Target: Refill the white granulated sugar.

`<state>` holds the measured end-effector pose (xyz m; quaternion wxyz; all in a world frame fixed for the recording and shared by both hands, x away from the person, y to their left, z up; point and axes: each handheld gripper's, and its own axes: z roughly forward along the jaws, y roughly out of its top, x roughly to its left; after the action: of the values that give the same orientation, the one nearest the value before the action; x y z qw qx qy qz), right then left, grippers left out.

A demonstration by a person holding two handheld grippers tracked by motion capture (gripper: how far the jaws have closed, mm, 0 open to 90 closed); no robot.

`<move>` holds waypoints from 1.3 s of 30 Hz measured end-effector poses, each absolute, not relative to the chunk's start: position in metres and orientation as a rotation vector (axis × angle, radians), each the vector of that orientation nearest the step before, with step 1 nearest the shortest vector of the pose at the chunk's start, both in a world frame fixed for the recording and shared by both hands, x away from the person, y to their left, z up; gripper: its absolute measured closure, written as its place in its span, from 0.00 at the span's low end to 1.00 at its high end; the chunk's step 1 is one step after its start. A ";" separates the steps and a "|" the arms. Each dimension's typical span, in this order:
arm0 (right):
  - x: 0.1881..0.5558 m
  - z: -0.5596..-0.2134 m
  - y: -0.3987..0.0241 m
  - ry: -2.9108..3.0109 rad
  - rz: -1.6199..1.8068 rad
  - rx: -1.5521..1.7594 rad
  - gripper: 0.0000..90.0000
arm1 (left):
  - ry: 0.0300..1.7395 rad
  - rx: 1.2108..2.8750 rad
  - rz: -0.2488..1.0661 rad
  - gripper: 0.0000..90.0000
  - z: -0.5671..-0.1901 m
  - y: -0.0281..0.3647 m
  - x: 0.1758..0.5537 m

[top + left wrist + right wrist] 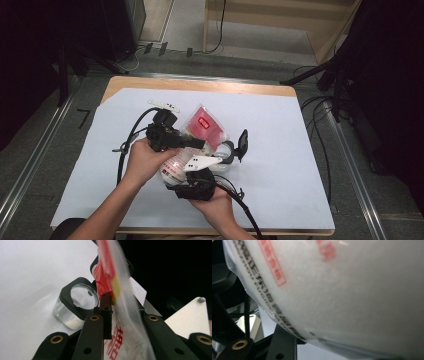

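Observation:
A clear plastic bag (202, 124) of white powder, with a red label and red print, is held up over the middle of the table. My left gripper (200, 144) is shut on its upper part; in the left gripper view the red, sealed top (107, 272) runs between the jaws of the left gripper (122, 305). My right gripper (192, 175) holds the bag's full lower part, which bulges over the right gripper (259, 340) as a white mass (352, 290). A small clear jar (227, 150) (75, 307) stands just beside the bag, its black flip lid (243, 142) raised.
A white sheet (280, 150) covers the wooden table. A small white printed strip (164, 105) lies at the back left of the sheet. Black cables (125, 145) trail from both grippers toward the front edge. Dark stands and cables crowd the floor on the right.

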<state>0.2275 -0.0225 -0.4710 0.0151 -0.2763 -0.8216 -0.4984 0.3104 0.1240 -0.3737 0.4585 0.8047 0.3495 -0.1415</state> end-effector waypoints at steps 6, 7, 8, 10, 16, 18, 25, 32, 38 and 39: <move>0.224 -0.471 -0.017 -2.614 -1.527 -0.828 0.64 | 0.905 1.966 -0.394 0.82 -0.376 0.123 0.313; 0.223 -0.471 -0.016 -2.637 -1.523 -0.829 0.62 | 0.909 1.971 -0.390 0.81 -0.376 0.122 0.312; 0.222 -0.471 -0.015 -2.641 -1.522 -0.839 0.62 | 0.914 1.976 -0.387 0.81 -0.376 0.120 0.311; 0.222 -0.473 -0.015 -2.612 -1.517 -0.853 0.66 | 0.907 1.982 -0.382 0.81 -0.376 0.119 0.311; 0.223 -0.475 -0.019 -2.561 -1.534 -0.842 0.68 | 0.943 1.950 -0.421 0.82 -0.372 0.121 0.311; 0.224 -0.476 -0.020 -2.535 -1.535 -0.848 0.69 | 0.941 1.948 -0.435 0.83 -0.370 0.125 0.311; 0.226 -0.475 -0.022 -2.504 -1.555 -0.831 0.69 | 0.946 1.997 -0.384 0.92 -0.367 0.123 0.309; 0.221 -0.474 -0.017 -2.548 -1.541 -0.846 0.61 | 0.991 1.981 -0.359 0.93 -0.368 0.122 0.308; 0.222 -0.471 -0.019 -2.541 -1.532 -0.872 0.66 | 0.993 1.973 -0.371 0.90 -0.367 0.121 0.307; 0.222 -0.471 -0.019 -2.537 -1.533 -0.865 0.67 | 0.990 1.986 -0.366 0.90 -0.366 0.120 0.307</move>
<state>0.2225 -0.0193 -0.4709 0.0267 -0.2801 -0.8213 -0.4963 0.3071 0.1203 -0.3656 0.4318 0.7965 0.3969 -0.1467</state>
